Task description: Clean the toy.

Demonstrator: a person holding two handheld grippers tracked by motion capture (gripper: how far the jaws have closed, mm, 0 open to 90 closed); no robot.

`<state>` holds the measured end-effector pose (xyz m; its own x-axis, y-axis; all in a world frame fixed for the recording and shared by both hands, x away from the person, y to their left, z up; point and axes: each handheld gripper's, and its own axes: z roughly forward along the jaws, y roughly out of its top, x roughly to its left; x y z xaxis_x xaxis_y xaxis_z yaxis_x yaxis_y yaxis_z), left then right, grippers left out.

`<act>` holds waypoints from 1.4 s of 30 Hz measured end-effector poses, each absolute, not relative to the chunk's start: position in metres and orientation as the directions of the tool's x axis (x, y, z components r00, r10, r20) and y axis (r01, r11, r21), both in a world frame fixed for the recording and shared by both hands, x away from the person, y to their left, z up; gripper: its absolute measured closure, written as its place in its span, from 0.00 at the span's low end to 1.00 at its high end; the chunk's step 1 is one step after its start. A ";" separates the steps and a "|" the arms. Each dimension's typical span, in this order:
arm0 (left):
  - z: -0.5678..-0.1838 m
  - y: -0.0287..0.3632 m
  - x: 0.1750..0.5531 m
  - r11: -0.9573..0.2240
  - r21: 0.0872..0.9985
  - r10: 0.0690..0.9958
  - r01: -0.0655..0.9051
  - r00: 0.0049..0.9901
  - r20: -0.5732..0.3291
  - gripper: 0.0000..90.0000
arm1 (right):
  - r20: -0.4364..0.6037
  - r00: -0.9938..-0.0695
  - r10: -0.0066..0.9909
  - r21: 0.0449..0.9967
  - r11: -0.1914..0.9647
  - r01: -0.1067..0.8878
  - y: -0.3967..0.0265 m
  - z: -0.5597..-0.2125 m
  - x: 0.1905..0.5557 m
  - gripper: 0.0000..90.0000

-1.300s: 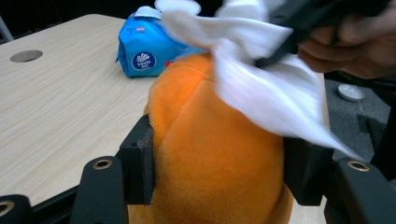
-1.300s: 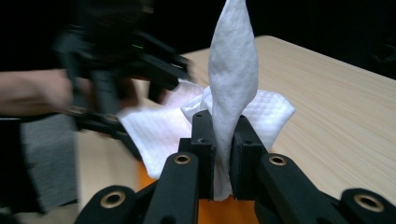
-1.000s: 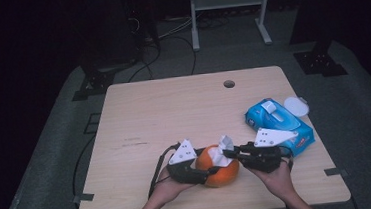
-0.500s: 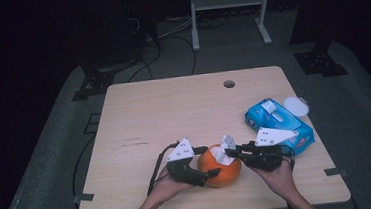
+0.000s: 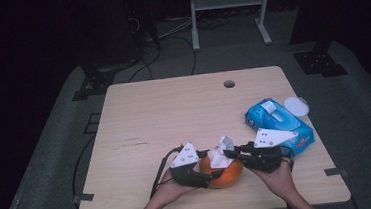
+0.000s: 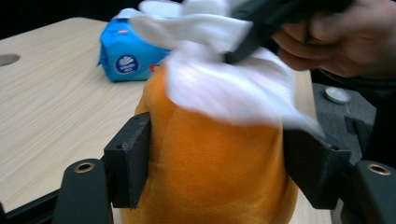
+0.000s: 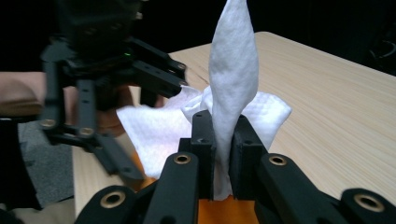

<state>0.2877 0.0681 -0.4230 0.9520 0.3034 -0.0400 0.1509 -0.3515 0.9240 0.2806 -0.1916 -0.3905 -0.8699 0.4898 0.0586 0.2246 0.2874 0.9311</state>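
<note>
A soft orange ball-like thing (image 5: 227, 173) sits near the table's front edge. My left gripper (image 5: 213, 172) comes at it from the left. In the left gripper view its two black pads (image 6: 133, 158) press on both sides of the orange thing (image 6: 215, 140); the jaws have just been closing on it. My right gripper (image 5: 230, 154) reaches in from the right, shut on a white wipe (image 5: 223, 147). The wipe (image 7: 233, 70) stands up twisted between the right gripper's (image 7: 223, 133) jaws and drapes over the top of the orange thing (image 7: 224, 210).
A blue pack of wet wipes (image 5: 278, 125) lies at the right of the wooden table (image 5: 174, 115), just behind my right hand, with a white round lid (image 5: 296, 107) beside it. A small hole (image 5: 229, 84) is near the far edge. A white stand (image 5: 228, 1) is on the floor behind.
The wipe's raised end has shifted a little on top of the orange thing. Both hands stay in about the same place.
</note>
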 end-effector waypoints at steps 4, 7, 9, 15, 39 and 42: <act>-0.426 0.074 0.295 -0.337 0.923 0.289 0.187 0.953 -0.087 0.19 | 0.061 -0.871 0.488 0.928 0.293 0.230 -0.195 -0.392 0.279 0.90; -0.430 0.074 0.298 -0.323 0.919 0.283 0.225 0.950 -0.133 0.18 | 0.054 -0.872 0.486 0.926 0.302 0.226 -0.194 -0.392 0.278 0.90; -0.427 0.073 0.295 -0.340 0.922 0.291 0.185 0.953 -0.084 0.28 | 0.052 -0.871 0.489 0.926 0.303 0.226 -0.192 -0.391 0.278 0.90; -0.420 0.076 0.289 -0.343 0.931 0.308 0.126 0.951 -0.015 0.43 | 0.015 -0.897 0.443 0.933 0.316 0.171 -0.174 -0.383 0.264 0.90; -0.424 0.063 0.283 -0.345 0.930 0.293 0.126 0.956 -0.021 0.30 | 0.014 -0.883 0.469 0.929 0.321 0.185 -0.177 -0.386 0.271 0.90; -0.425 0.066 0.288 -0.327 0.931 0.296 0.165 0.953 -0.065 0.25 | 0.031 -0.868 0.496 0.929 0.305 0.207 -0.185 -0.388 0.275 0.90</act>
